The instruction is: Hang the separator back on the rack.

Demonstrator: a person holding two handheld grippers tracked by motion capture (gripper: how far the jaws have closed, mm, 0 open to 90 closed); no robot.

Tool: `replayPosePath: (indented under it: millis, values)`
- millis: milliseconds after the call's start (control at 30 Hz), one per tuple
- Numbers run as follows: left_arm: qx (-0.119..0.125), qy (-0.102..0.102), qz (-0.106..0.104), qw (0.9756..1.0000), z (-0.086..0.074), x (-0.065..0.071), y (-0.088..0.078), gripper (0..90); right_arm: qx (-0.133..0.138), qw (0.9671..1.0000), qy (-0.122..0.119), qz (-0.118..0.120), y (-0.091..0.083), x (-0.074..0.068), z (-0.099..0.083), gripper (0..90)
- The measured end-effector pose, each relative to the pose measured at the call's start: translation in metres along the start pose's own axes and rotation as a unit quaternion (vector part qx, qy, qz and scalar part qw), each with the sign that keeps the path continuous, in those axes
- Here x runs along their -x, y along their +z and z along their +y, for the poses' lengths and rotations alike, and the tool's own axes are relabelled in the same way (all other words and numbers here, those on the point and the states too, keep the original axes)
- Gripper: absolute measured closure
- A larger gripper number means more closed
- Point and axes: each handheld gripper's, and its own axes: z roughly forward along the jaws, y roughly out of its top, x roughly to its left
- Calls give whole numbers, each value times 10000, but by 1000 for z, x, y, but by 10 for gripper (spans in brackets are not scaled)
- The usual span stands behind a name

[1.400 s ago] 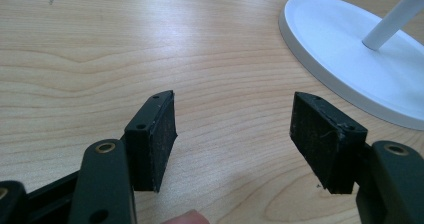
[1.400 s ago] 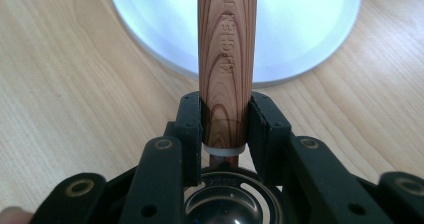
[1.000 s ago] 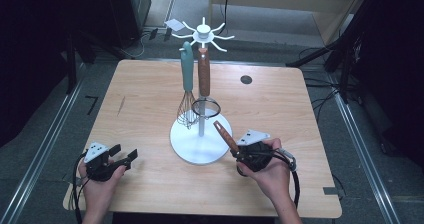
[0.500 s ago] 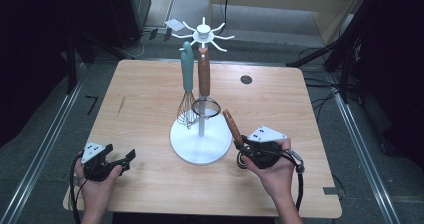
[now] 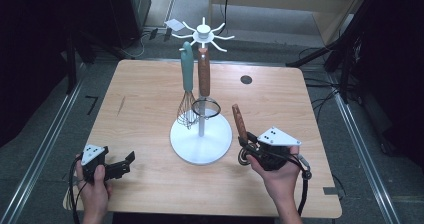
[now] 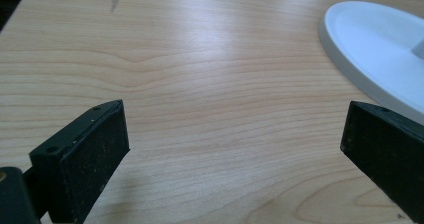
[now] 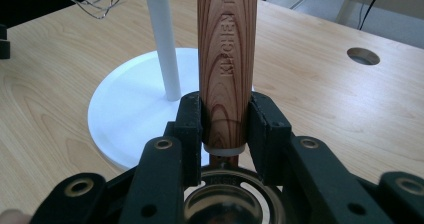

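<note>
A white utensil stand (image 5: 201, 143) rises from the table's middle, with a teal-handled whisk (image 5: 187, 70) and a wooden-handled utensil (image 5: 203, 72) hanging from its top hooks. Right of the base, my right gripper (image 5: 246, 146) is shut on another wooden-handled utensil (image 5: 239, 121), whose handle points up and away. In the right gripper view its jaws (image 7: 226, 115) clamp the handle (image 7: 227, 54) just above a round metal head (image 7: 222, 199). At the front left, my left gripper (image 5: 126, 164) has just been opening; its jaws (image 6: 235, 134) stand wide apart over bare wood, nothing between them.
The stand's pole (image 7: 162, 39) and base (image 7: 125, 119) are just beyond the right gripper; the base edge (image 6: 370, 49) lies right of the left jaws. A round hole (image 5: 246, 79) marks the far right of the table (image 5: 150, 94). Dark equipment and cables surround the table.
The right gripper has carried its wooden-handled utensil to the right and slightly up, the handle now steeper. The left gripper's jaws have spread wider while the hand stayed put.
</note>
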Motion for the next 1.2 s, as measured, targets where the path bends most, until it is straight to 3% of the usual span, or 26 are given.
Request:
replayPosePath:
  millis: [333,567,867,1200]
  values:
    - [-44,104,108,9999,-1,3,2,0,423,9990,80,97,-12,0,16,705]
    - [-7,53,115,9999,-2,3,1,0,698,9974,4,165,-20,-2,34,705]
    - [-45,82,140,9999,-2,3,1,0,1092,9934,-16,338,-21,-8,47,705]
    - [-27,59,171,9998,-3,3,1,0,1357,9897,17,466,-22,-16,63,705]
